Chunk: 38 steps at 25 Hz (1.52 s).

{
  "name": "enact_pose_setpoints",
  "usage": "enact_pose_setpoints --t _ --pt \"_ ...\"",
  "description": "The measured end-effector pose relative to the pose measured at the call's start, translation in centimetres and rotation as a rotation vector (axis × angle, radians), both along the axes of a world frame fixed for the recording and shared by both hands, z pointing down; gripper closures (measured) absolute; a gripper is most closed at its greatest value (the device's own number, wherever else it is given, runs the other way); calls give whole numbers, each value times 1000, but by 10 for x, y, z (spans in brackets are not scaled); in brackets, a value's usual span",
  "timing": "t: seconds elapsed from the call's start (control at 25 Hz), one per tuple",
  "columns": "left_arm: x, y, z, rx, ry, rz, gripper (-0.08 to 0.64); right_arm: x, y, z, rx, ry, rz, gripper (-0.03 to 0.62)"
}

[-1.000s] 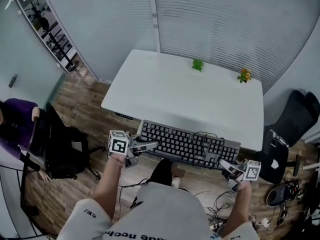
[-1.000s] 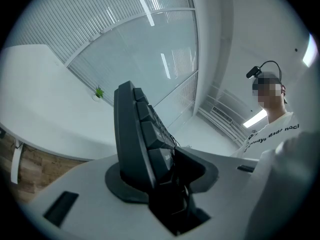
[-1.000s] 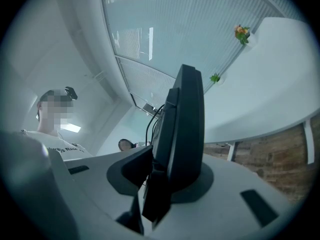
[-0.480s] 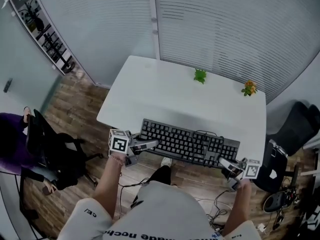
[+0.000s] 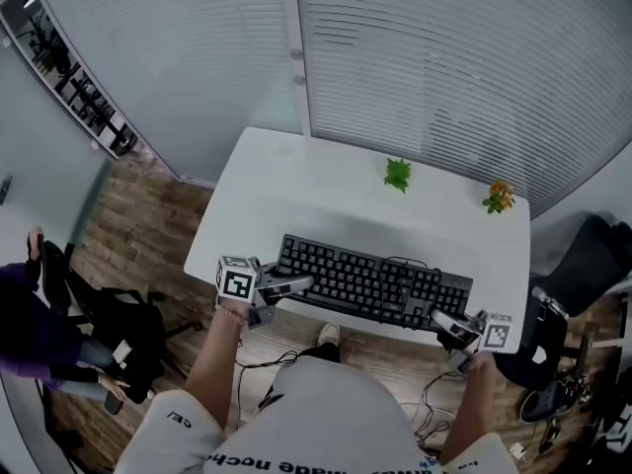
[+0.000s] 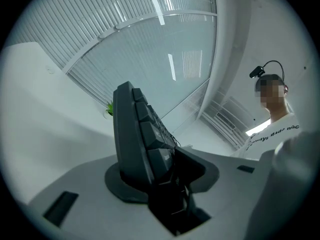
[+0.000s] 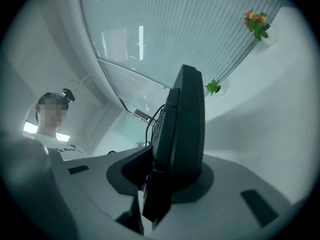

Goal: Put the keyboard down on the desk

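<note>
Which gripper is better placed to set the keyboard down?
Neither alone: left gripper and right gripper each clamp one end of the black rectangular keyboard over the white desk; lower both together.

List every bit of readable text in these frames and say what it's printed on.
"noche": white shirt, head view; the word before it is unclear.
"Made": same shirt, left gripper view; the rest is blurred.
Sleeve print: too small to read.
Keyboard keys: legends too small to read.
</note>
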<state>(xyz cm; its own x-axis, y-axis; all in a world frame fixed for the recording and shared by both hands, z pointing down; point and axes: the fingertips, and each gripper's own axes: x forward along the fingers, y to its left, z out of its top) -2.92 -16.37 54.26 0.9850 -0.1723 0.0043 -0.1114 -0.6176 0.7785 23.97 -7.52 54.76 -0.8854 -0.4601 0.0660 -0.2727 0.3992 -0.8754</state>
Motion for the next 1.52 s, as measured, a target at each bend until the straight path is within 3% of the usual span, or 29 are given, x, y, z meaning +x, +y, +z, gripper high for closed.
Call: enact_pose_setpoints --t 0.36,0.68,1.2,1.44,1.52 --pt "-7 -50 10 -24 -6 29 376 -9 -41 12 -24 -4 32 474" --pt "-6 -65 22 -36 -44 24 363 -10 -53 22 -42 19 51 467" --pt "-6 -92 93 -79 -221 -72 272 -4 -79 75 -130 134 131 401" --pt "-6 -98 127 -86 -315 -118 233 -2 -80 103 -224 128 197 355" --pt "-5 -97 135 -95 -331 -128 228 4 -80 115 -227 187 210 335"
